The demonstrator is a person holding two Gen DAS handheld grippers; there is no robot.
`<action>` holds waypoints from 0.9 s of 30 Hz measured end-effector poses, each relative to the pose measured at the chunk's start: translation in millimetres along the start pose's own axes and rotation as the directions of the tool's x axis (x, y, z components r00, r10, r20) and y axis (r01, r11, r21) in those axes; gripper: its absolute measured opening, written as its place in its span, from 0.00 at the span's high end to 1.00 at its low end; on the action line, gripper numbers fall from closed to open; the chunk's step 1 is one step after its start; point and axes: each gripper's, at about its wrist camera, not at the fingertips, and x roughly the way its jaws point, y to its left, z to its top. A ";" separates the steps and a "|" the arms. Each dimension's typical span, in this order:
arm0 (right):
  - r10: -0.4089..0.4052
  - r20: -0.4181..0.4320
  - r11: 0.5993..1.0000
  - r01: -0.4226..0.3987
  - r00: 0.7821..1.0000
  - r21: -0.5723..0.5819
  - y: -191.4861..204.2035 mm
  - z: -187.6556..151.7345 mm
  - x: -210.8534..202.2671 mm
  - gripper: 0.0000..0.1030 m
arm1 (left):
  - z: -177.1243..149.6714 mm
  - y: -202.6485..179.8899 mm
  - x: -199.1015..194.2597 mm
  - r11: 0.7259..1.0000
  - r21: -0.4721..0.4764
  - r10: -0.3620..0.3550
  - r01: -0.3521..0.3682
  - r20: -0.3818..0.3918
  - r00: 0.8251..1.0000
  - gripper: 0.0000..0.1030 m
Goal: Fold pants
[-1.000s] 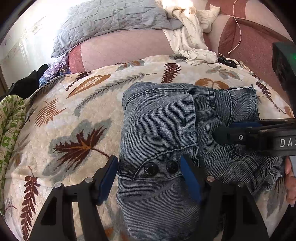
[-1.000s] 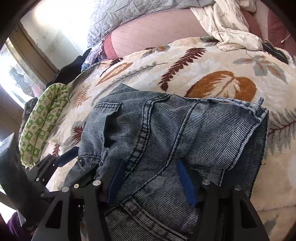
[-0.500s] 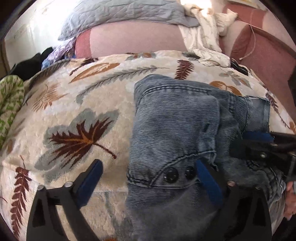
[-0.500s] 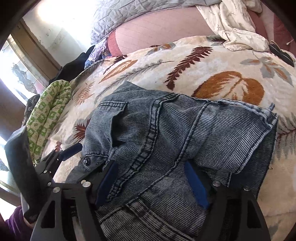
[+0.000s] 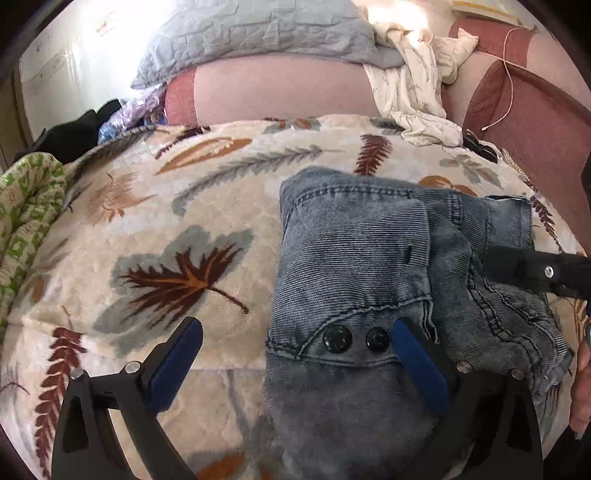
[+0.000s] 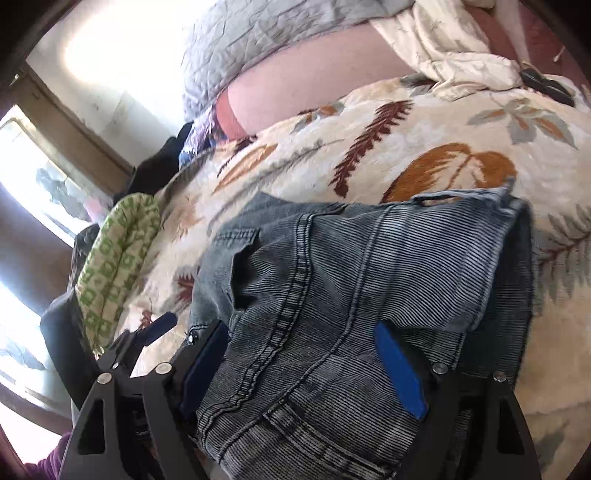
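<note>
The grey-blue denim pants lie folded into a thick bundle on the leaf-patterned blanket; they also show in the right wrist view. My left gripper is open wide over the bundle's near left corner, by two black buttons. Its right finger rests on the denim, its left finger over the blanket. My right gripper is open with its fingers straddling the denim's near edge. It also shows in the left wrist view at the right.
A grey quilt and cream cloth lie at the back over a pink bolster. A green-patterned cloth lies at the left edge, and dark clothes sit behind it. A red headboard with a thin cable stands at the right.
My left gripper has opened wide and let go of the pants' corner, then drew back a little. My right gripper has opened a little wider and tilted; the bundle stays put.
</note>
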 end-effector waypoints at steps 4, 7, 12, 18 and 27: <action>-0.029 0.073 0.999 0.031 0.997 -0.023 4.9 -2.2 -21.2 0.18 | 1.4 -1.4 -21.7 0.999 0.035 0.008 -0.009 0.034 0.999 0.00; -0.055 0.138 0.998 0.057 0.989 -0.014 3.9 -5.6 -40.4 0.18 | 0.2 3.8 -40.6 1.000 0.027 -0.019 0.017 0.059 0.998 0.00; -0.154 0.218 0.986 0.163 0.964 -0.027 5.6 -23.0 -71.8 0.18 | -7.7 2.8 -60.1 0.998 0.039 -0.050 0.048 0.061 0.997 0.00; -0.207 0.191 0.974 0.221 0.959 -0.054 14.0 -45.9 -73.1 0.18 | -22.6 -12.0 -54.5 0.994 0.099 -0.046 0.045 0.007 0.999 0.00; -0.377 0.084 0.913 0.385 0.922 -0.135 6.7 -67.1 -44.4 0.18 | -37.9 -20.8 -35.5 0.987 0.147 -0.050 0.062 -0.085 0.995 0.00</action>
